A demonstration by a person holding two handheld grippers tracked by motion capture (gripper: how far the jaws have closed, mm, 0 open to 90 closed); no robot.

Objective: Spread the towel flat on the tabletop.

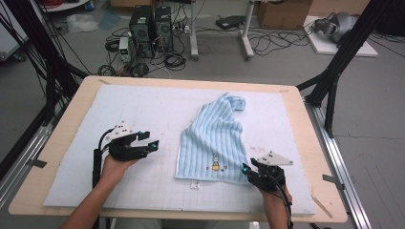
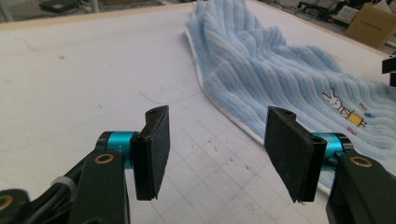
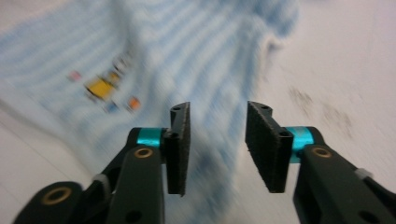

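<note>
Light-blue ribbed cotton towel with a rabbit patch [image 1: 216,140] lies rumpled on the white gridded mat [image 1: 143,114] covering the counter, right of centre. Left gripper [image 1: 149,141] at its 9 o'clock, apart, jaws spread, empty. Right gripper [image 1: 246,168] at the towel's 5 o'clock corner, jaws spread, nothing pinched.

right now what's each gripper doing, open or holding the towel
left gripper: open, nothing between the fingers, beside the blue towel.
right gripper: open, holding nothing, at the towel's near corner.

Black grippers [image 1: 152,143], teal-collared jaws
</note>
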